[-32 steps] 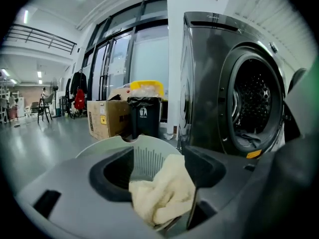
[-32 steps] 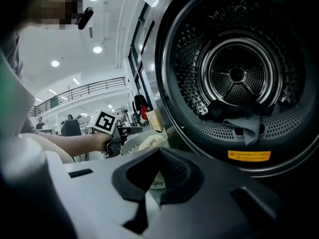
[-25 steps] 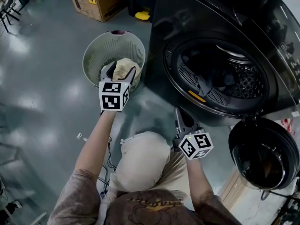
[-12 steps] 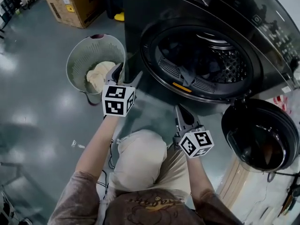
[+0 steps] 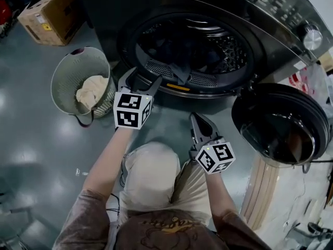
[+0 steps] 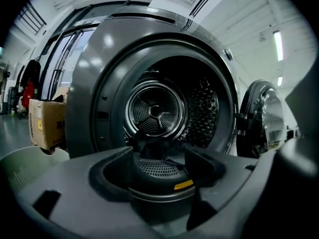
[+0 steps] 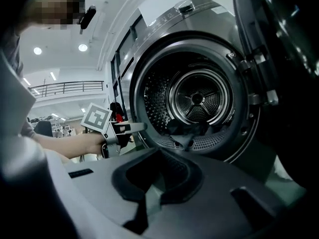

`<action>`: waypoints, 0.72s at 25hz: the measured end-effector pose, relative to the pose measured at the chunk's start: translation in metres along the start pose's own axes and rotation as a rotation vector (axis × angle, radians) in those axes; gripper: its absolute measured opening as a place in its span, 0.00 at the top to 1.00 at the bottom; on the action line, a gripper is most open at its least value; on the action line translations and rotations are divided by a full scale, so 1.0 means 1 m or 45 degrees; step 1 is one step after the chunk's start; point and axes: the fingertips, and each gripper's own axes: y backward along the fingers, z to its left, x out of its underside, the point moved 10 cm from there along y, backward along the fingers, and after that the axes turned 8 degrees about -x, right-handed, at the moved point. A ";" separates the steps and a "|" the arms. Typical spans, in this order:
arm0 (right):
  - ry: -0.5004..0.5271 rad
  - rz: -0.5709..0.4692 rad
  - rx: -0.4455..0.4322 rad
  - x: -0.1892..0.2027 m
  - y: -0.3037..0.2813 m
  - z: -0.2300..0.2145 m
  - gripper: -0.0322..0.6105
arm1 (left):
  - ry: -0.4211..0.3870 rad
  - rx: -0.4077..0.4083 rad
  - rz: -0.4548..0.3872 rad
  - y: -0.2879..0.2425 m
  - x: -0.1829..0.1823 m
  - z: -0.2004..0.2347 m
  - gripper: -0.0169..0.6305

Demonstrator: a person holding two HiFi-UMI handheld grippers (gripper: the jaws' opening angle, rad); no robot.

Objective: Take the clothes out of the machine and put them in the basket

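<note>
The washing machine [image 5: 106,7] fills the upper half of the head view, its round door [image 5: 281,125] swung open to the right of the frame. Dark clothes [image 5: 182,73] lie at the front lip of the drum [image 5: 229,48], one piece drooping over the perforated rim; the rest of the load is too dark to sort out. The basket [image 5: 61,73] stands on the floor [image 5: 31,139] at the left of the frame, just beside the machine, with a beige garment [image 5: 91,90] lying in it. A cardboard box [image 5: 47,17] sits at the upper left.

The left gripper [image 5: 142,80] hangs in front of the drum's lower left edge, its jaws spread wide with nothing between them; through its own view the gap frames the dark clothes and the drum's back wall. The right gripper [image 5: 196,120] is lower, near the centre of the frame, short of the opening and pointing toward it. Its jaws appear drawn together at the tips, empty, though the dark pads make the meeting point hard to read. Below both, the person's bent knee [image 5: 153,176] in light trousers shows
</note>
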 end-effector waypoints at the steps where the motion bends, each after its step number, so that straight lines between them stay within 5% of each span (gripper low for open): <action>1: -0.004 -0.005 0.018 0.000 0.005 -0.003 0.95 | -0.004 0.021 0.001 -0.005 -0.001 -0.007 0.48; 10: -0.041 -0.040 0.142 0.008 0.036 -0.018 0.95 | -0.048 0.153 0.015 -0.041 -0.005 -0.051 0.47; 18: -0.051 -0.044 0.152 0.008 0.038 -0.022 0.95 | -0.069 0.171 0.034 -0.054 -0.005 -0.059 0.46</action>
